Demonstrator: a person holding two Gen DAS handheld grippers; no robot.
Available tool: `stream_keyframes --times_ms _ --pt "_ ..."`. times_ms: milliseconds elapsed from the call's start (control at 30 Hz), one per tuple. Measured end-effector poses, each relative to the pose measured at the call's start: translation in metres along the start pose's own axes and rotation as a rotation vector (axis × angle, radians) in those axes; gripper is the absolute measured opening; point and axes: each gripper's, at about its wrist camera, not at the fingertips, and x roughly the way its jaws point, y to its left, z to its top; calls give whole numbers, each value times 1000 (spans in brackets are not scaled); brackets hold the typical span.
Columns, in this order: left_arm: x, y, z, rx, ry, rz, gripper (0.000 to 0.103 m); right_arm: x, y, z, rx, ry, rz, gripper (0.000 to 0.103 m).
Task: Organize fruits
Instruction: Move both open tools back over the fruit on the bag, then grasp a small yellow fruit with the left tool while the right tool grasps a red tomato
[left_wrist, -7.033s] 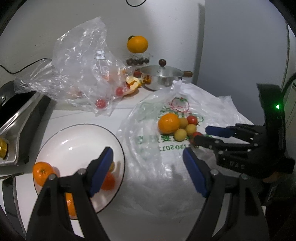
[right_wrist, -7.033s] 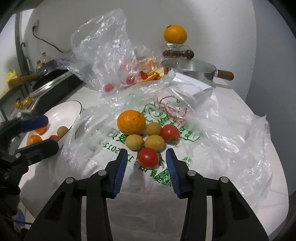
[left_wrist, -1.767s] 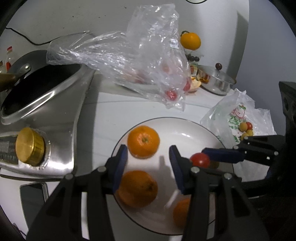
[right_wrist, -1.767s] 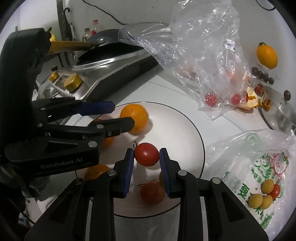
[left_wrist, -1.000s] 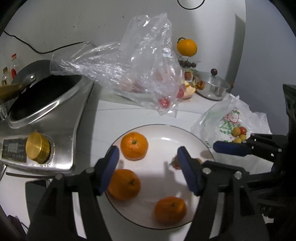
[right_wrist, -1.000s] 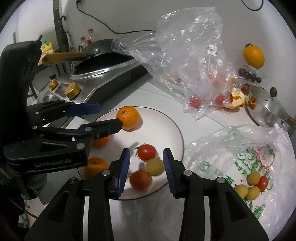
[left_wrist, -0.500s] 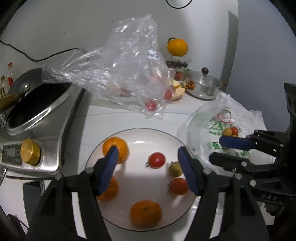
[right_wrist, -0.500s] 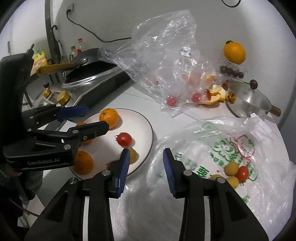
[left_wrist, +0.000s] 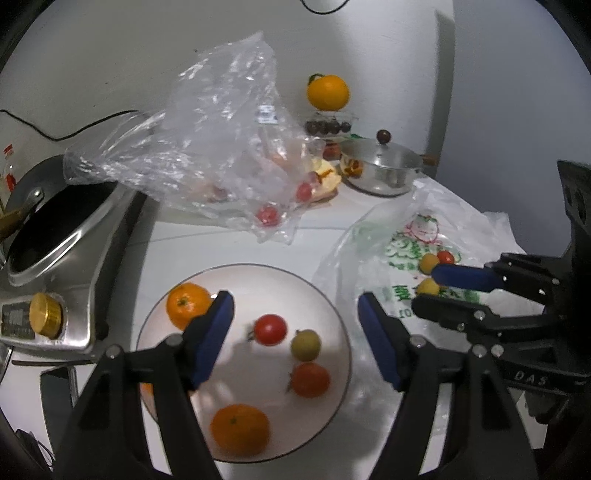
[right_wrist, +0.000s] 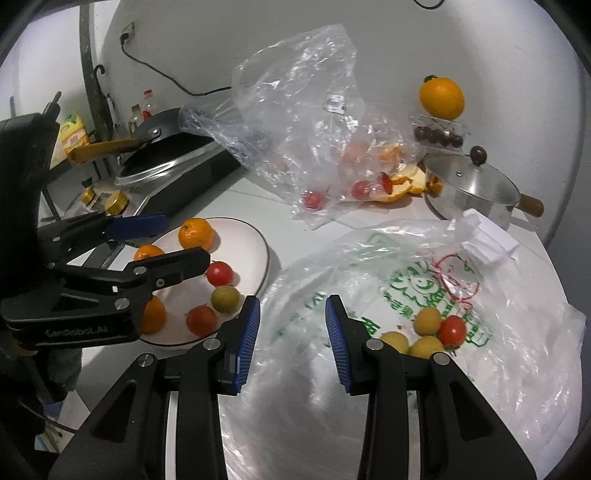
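- So, six fruits sit on the white round plate (left_wrist: 334, 306); small yellow and red ones (right_wrist: 430, 330) remain right of the right gripper (right_wrist: 291, 341).
- Both it and the left gripper (left_wrist: 295, 328) gape empty.

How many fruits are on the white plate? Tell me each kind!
On the plate:
oranges: 3
red tomatoes: 2
yellow-green fruit: 1
Total: 6
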Motion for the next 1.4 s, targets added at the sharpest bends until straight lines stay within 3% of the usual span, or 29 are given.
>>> stream_keyframes --times_ms 833,1400 --pt "22 -81 14 100 44 -54 71 -27 -82 -27 111 -33 -42 39" --pt "67 -125 17 149 128 -89 71 -22 -133 -41 177 -15 -45 39"
